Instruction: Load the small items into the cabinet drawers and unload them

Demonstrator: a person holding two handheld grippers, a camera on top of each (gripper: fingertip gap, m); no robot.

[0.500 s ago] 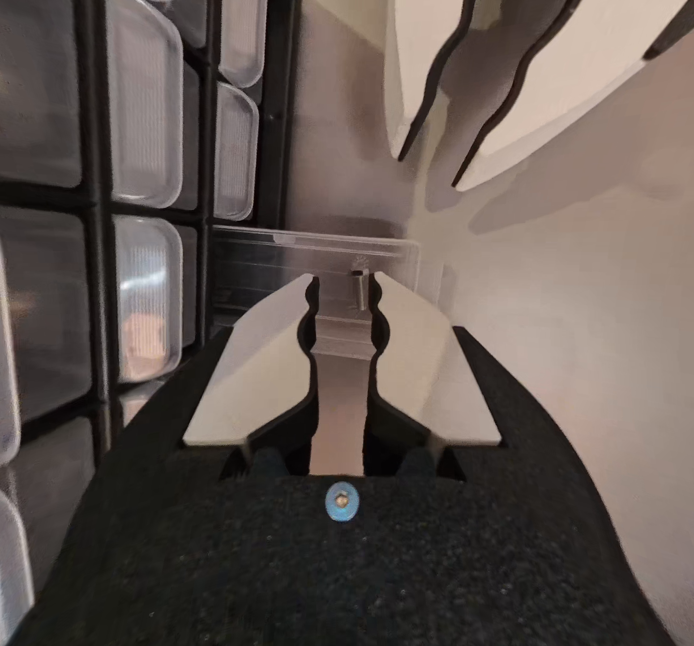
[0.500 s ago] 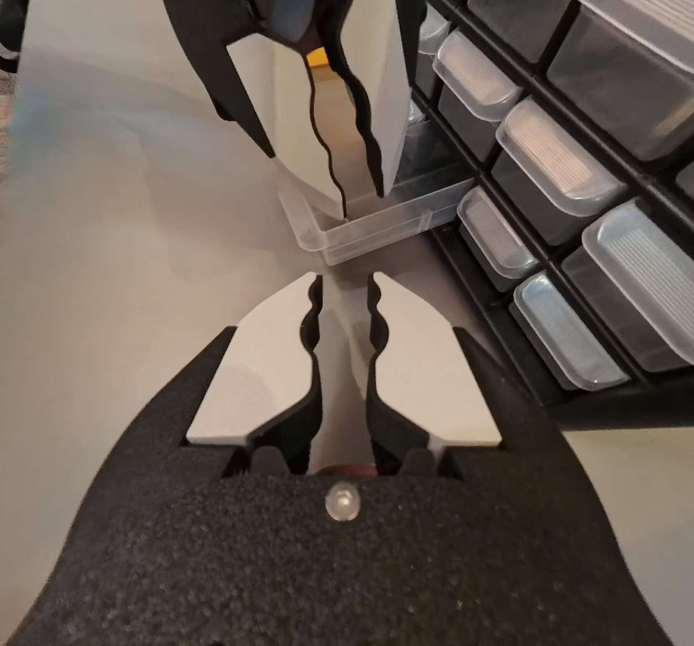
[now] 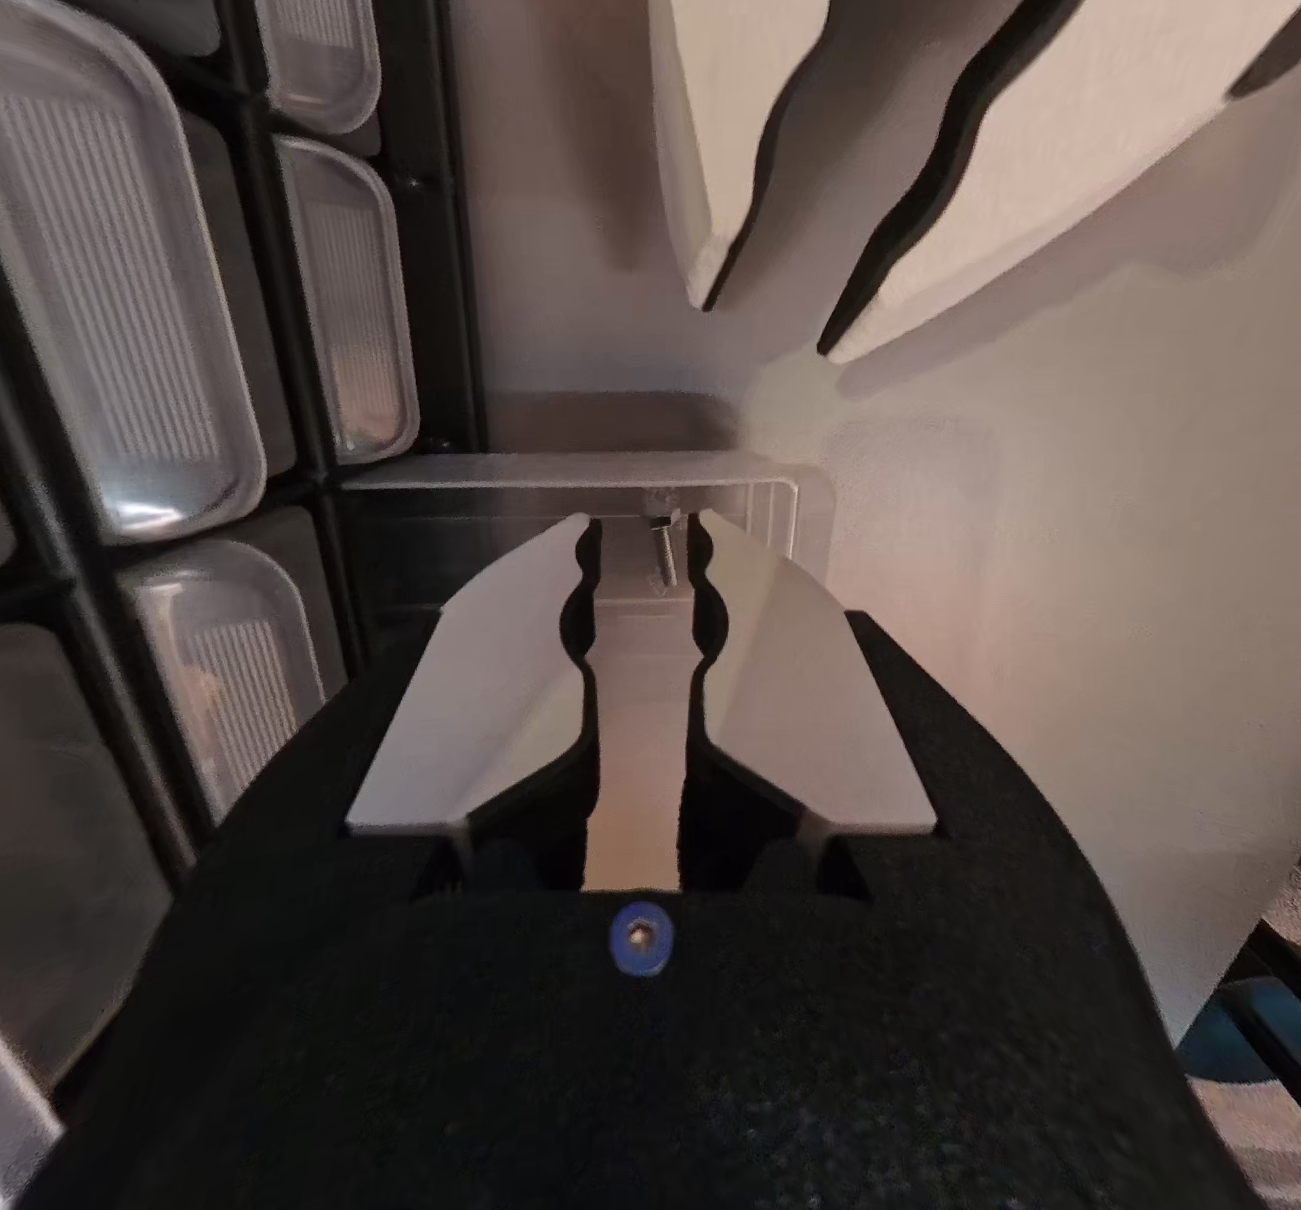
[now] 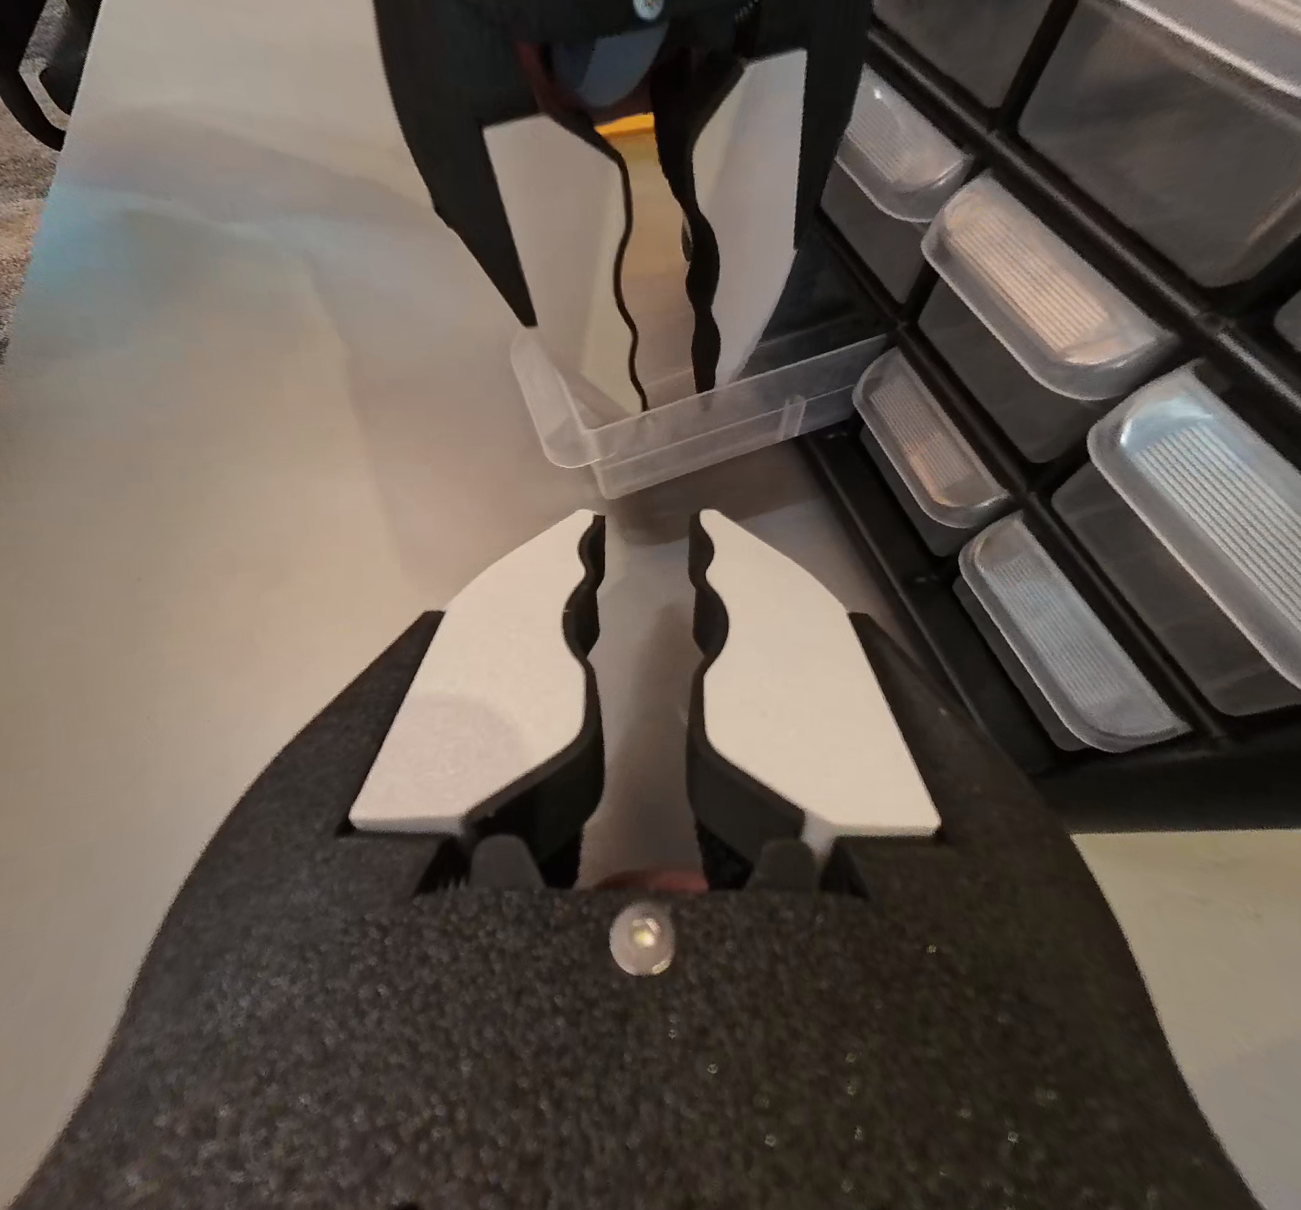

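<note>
A clear drawer [image 4: 676,430] stands pulled out of the black cabinet [image 4: 1056,543] over the desk [image 4: 211,472]. A small screw [image 3: 665,553] lies inside it. The left gripper [image 3: 642,525] hangs over the drawer, slightly apart and empty; the right gripper [image 4: 648,525], nearby, is likewise apart.

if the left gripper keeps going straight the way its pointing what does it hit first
Most likely the small metal screw lying in the pulled-out clear drawer, just ahead of the left gripper. Its open fingertips sit over the drawer; depth is hard to judge.
</note>
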